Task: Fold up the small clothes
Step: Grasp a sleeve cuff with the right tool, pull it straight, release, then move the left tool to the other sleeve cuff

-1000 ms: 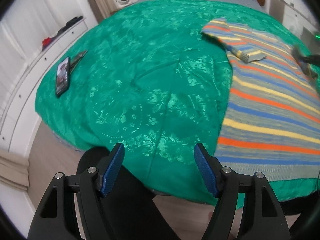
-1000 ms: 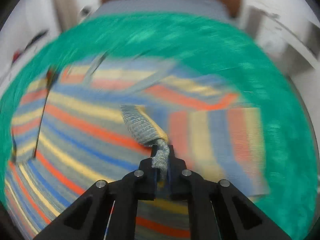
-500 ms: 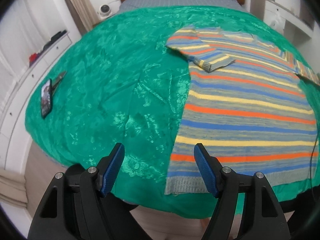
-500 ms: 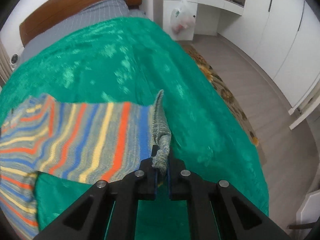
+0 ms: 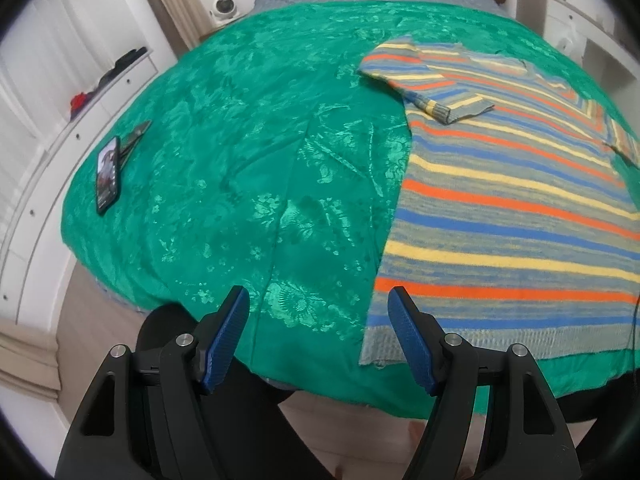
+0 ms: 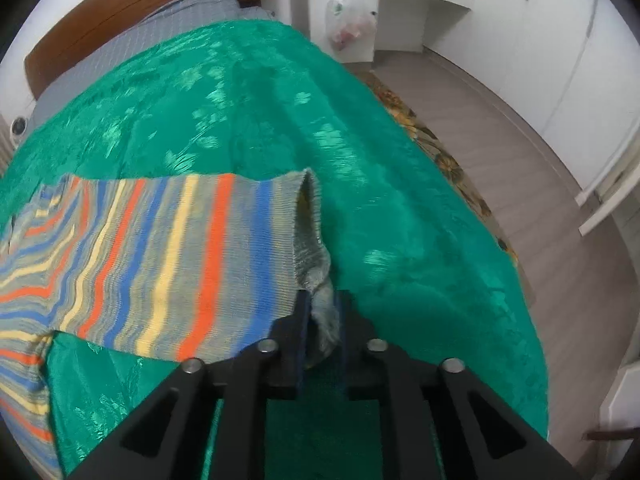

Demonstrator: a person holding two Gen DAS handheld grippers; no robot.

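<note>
A striped knit sweater (image 5: 508,208) in grey, orange, blue and yellow lies spread on the green bedspread (image 5: 248,168), its left sleeve (image 5: 432,88) folded in over the chest. My left gripper (image 5: 320,332) is open and empty, hovering above the bed's near edge just left of the sweater's hem. My right gripper (image 6: 320,312) is shut on the grey ribbed cuff (image 6: 310,240) of the right sleeve (image 6: 168,248), which is stretched out sideways over the bedspread (image 6: 392,200).
A phone (image 5: 108,176) and a dark tool (image 5: 136,136) lie on the bed's left side. White drawers (image 5: 60,128) stand left of the bed. Right of the bed are wooden floor (image 6: 532,184), a patterned rug (image 6: 432,140), white cabinets (image 6: 560,40) and a hanging plastic bag (image 6: 352,20).
My right gripper has pulled the sleeve cuff from over the sweater body out to the right, stretching the sleeve flat. My left gripper swung right, then back a little left.
</note>
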